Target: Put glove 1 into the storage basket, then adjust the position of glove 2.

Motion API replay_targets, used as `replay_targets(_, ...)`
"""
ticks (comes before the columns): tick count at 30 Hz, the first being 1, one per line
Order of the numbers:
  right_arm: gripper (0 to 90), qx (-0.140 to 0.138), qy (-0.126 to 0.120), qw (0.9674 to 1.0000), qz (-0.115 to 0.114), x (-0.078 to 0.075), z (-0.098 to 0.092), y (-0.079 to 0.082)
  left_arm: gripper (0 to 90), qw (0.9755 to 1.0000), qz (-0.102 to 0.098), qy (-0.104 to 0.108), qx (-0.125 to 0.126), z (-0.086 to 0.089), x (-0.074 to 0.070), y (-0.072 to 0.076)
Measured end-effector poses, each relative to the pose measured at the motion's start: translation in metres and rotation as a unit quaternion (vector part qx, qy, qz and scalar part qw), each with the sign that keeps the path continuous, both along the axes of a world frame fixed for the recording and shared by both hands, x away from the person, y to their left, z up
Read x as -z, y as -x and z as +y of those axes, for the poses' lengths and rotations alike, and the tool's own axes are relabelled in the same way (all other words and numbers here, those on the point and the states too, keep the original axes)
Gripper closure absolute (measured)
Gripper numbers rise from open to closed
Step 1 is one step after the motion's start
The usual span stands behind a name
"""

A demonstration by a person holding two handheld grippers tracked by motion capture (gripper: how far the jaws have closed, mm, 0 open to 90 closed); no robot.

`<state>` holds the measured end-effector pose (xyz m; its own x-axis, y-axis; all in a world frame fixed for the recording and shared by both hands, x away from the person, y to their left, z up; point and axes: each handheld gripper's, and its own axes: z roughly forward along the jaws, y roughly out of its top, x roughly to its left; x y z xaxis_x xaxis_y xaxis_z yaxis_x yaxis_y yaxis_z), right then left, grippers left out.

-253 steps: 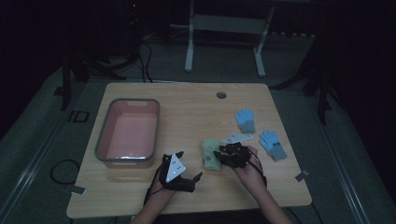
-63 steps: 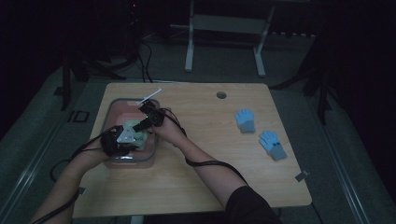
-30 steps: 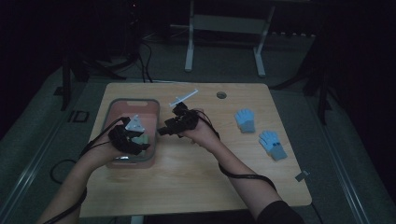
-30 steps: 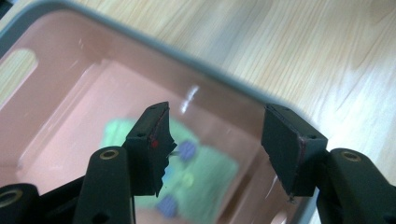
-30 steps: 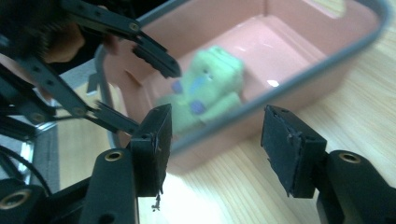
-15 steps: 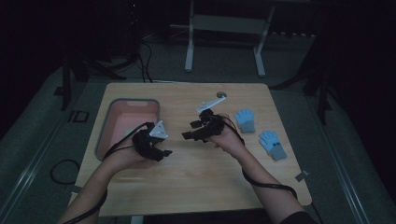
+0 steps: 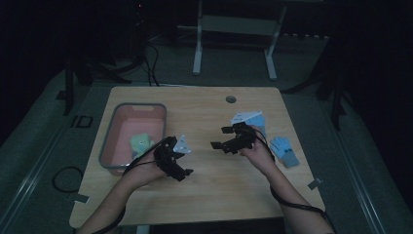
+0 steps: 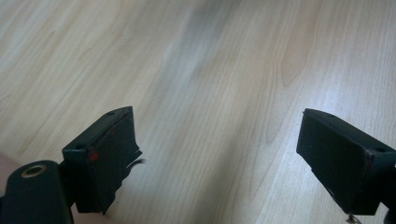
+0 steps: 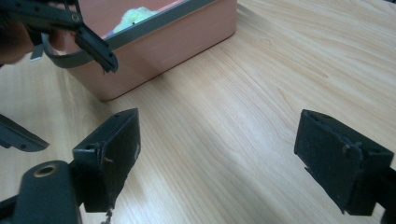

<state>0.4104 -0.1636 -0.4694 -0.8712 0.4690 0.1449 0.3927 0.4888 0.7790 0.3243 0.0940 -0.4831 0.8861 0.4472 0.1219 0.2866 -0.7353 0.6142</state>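
Pink plastic bin [image 7: 122, 127] with a pale green soft toy [image 7: 140, 143] lies left of the left gripper [image 7: 182, 158], whose fingers [image 8: 105, 154] have just spread, empty, over the wooden bench [image 7: 214, 195]. Right gripper [image 7: 220, 138] likewise just opened, empty; blue gloves [image 7: 285, 150] lie right of it.

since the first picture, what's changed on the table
The green glove went from the table's middle into the pink bin and was let go. Both grippers, left and right, have just been opening, empty. The blue gloves stayed put.
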Motion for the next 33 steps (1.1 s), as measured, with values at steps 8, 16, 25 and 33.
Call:
replay_targets(8, 14.3, 0.011, 0.007, 0.9997, 0.019, 0.012, -0.029, 0.012, 12.6, 0.9998, -0.011, 0.006, 0.014, -0.008, 0.009, 0.007)
replay_targets(16, 21.8, 0.025, 0.034, 0.9991, 0.006, 0.024, -0.061, 0.026, 12.6, 0.9997, -0.010, 0.006, 0.024, -0.018, 0.021, 0.017)
replay_targets(25, 41.4, 0.066, 0.062, 0.9957, -0.021, 0.035, -0.095, 0.018, 5.1, 0.9997, 0.018, 0.008, 0.011, -0.023, 0.045, 0.027)
replay_targets(33, 43.3, 0.107, 0.077, 0.9908, -0.032, 0.037, -0.122, 0.000, 2.2, 0.9992, 0.036, -0.006, 0.015, -0.021, 0.065, 0.033)
